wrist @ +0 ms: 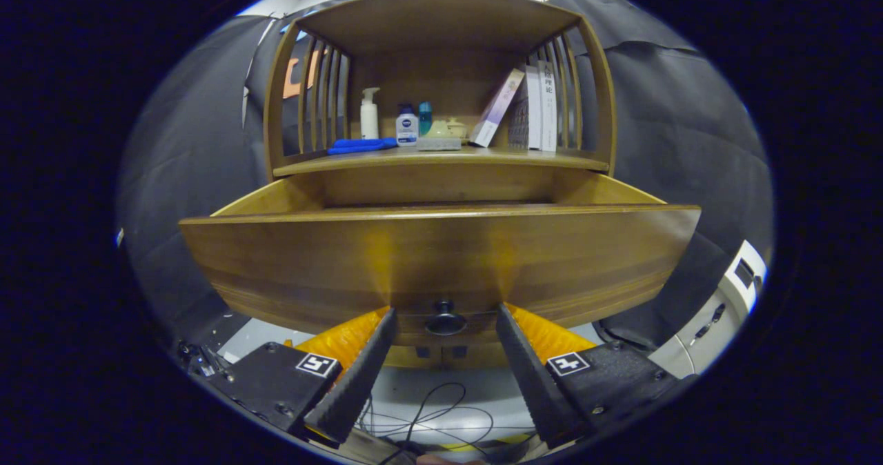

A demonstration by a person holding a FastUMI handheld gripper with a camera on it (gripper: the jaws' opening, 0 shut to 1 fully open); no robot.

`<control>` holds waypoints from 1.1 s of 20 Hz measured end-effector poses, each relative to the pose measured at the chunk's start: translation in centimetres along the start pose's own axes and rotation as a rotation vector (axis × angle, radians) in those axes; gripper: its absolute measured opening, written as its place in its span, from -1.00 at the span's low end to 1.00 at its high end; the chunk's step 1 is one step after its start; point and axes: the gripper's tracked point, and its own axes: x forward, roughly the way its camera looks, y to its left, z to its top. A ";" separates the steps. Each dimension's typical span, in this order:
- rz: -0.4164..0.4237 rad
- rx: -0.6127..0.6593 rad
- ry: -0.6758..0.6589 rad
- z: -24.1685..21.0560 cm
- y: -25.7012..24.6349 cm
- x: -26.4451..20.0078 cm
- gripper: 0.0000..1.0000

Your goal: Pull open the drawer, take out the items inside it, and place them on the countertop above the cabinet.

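Observation:
The wooden drawer [441,258] stands pulled out from the cabinet, its front panel close ahead of me. Its dark round knob [445,319] sits low on the panel, between my two fingertips with a gap on each side. My gripper [445,327] is open, and neither finger [359,375] touches the knob. The drawer's front hides what lies inside it. Above it runs the countertop [441,158], a wooden shelf with slatted sides.
On the countertop stand a white pump bottle [370,113], a small white-and-blue bottle [407,127], a teal bottle [425,116], a blue cloth [360,145], a small teapot on a tray [441,136] and leaning books [528,106]. Cables [428,417] lie on the floor below. A white device [717,313] stands at right.

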 end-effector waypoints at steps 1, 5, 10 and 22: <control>0.002 0.004 0.003 0.3 0.0 0.6 0.92; 0.008 0.014 0.010 1.5 0.4 2.8 0.91; 0.006 0.017 -0.010 3.7 0.6 5.9 0.92; -0.029 -0.054 -0.007 5.3 0.5 10.3 0.92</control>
